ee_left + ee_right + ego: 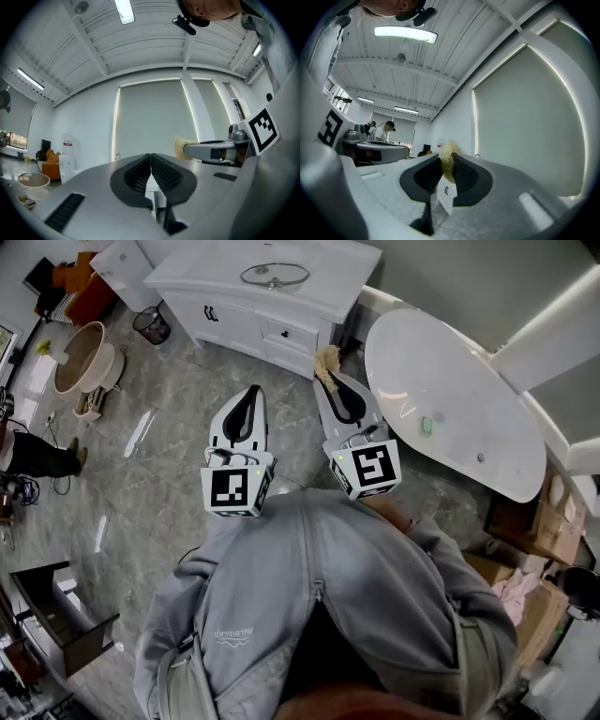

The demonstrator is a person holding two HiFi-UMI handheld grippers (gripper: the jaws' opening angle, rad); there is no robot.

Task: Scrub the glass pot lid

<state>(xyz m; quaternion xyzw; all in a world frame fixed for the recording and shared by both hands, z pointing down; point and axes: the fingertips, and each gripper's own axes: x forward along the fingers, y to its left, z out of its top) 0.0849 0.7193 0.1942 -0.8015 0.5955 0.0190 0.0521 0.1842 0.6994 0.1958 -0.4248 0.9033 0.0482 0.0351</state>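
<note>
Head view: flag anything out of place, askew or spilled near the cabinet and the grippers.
Nothing stands out. The glass pot lid lies flat on the white cabinet, and nothing is spilled. The right gripper is shut on a straw-coloured scrubber, with a white tag showing below it. The left gripper is shut and empty.

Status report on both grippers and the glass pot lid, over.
Left gripper shut, empty. Right gripper shut on straw-coloured scrubber. Glass pot lid flat on white cabinet ahead, neither gripper touching it. Nothing seen in between.
</note>
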